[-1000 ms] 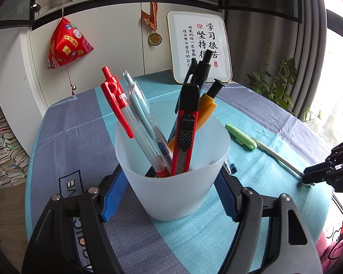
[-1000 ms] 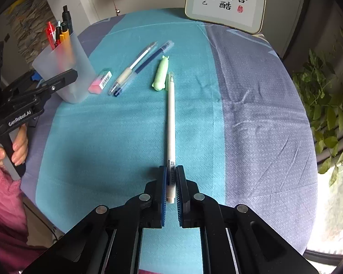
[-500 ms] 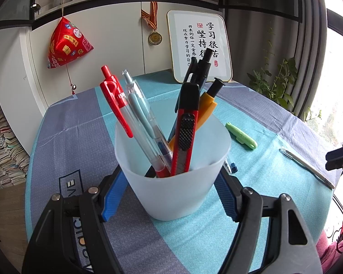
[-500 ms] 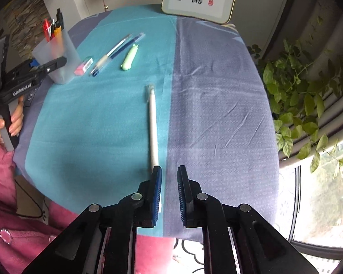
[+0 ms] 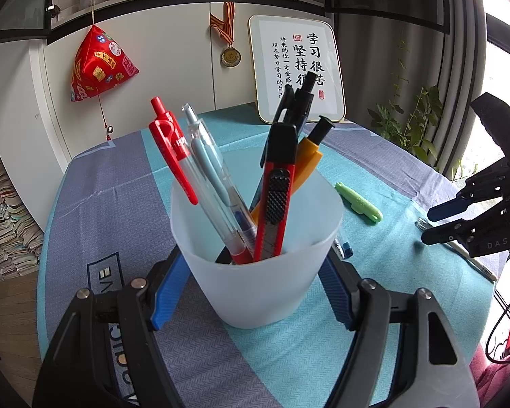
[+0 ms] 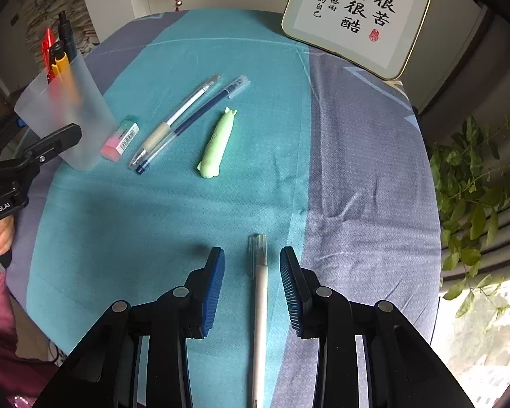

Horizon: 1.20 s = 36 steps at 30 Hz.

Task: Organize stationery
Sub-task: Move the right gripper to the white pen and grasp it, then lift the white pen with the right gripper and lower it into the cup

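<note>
Setting: a round table under a cloth (image 6: 357, 170) of teal and grey-blue bands, with a framed calligraphy board (image 6: 358, 13) leaning at the far edge.
Left tongs: the left gripper (image 5: 255, 292) has its blue pads against either side of a frosted plastic cup (image 5: 258, 265), apparently gripping it, at the near left of the table.
Cup contents: a red pen (image 5: 173, 156), a clear pen with a pale blue grip (image 5: 210, 176), a red utility knife (image 5: 277, 200), an orange pen (image 5: 306, 163) and a black pen (image 5: 301, 102) stand inside, leaning outward.
Right tongs: the right gripper (image 6: 251, 285) is spread wide, holding nothing, with a white pen (image 6: 260, 312) lying on the cloth between its fingers and touching neither pad.
Done so far: judging by the filled cup, about half the stationery is already put away.
Left to do: the white pen, a pink and green eraser (image 6: 120, 140) just beside the cup, a white gel pen (image 6: 176, 120) and a blue gel pen (image 6: 193, 119) lying side by side, and a green novelty pen (image 6: 217, 142) remain loose on the teal band.
Hard to make out: the white pen's near end runs under the gripper body and off the bottom edge; the lower ends of the pens blur behind the frosted wall; any further items deep in the cup cannot be told.
</note>
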Tool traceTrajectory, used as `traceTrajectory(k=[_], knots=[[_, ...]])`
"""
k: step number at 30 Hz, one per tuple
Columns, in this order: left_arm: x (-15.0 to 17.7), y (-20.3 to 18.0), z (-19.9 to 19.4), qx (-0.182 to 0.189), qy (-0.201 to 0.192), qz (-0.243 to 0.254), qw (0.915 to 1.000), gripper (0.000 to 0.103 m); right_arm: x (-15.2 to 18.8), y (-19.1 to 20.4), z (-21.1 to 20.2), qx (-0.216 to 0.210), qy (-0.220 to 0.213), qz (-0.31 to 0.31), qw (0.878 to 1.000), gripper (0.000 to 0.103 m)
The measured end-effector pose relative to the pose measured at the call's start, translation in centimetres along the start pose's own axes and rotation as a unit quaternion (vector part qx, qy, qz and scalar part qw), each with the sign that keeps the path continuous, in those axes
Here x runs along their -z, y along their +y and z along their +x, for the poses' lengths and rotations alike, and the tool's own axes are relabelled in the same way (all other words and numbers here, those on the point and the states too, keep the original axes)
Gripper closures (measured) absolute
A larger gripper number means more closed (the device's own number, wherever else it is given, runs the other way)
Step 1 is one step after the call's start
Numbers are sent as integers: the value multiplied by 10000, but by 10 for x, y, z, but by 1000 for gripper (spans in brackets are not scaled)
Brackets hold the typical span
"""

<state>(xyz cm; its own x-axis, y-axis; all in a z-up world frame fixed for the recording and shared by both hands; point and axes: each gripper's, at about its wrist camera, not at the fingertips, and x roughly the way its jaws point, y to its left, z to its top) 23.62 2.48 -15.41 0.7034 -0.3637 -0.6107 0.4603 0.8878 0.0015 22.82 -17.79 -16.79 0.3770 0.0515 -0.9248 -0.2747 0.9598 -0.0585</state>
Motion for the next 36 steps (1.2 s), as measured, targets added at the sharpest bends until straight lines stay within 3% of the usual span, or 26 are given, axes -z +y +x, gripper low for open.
traceTrajectory(k=[6,7,8,11,18,25,31,36], knots=[[0,0,0,-9,-4,7,10000,31,-2,-6,7,-224,58,109,9997,73],[0,0,0,-10,-3,9,10000,31,-3,-6,7,-233,55,97,9997,77],[0,0,0,-9,-3,8,10000,31,-3,-6,7,-232,65,71,9997,91],[0,0,0,-4,-2,2,10000,31,-2,-1,4,-252,85,73,9996,92],[0,0,0,-7,-2,7,10000,31,-2,15,-81,-313,-1017,98,9943,92],[0,0,0,-9,-2,8,10000,31,5,44,-163,-657,-2208,-54,9731,92],[0,0,0,-7,-3,6,10000,31,-33,66,-191,-1001,-2774,-233,9552,92],[0,0,0,-5,-1,5,10000,31,-81,85,-177,-1339,-3024,-123,9436,92]])
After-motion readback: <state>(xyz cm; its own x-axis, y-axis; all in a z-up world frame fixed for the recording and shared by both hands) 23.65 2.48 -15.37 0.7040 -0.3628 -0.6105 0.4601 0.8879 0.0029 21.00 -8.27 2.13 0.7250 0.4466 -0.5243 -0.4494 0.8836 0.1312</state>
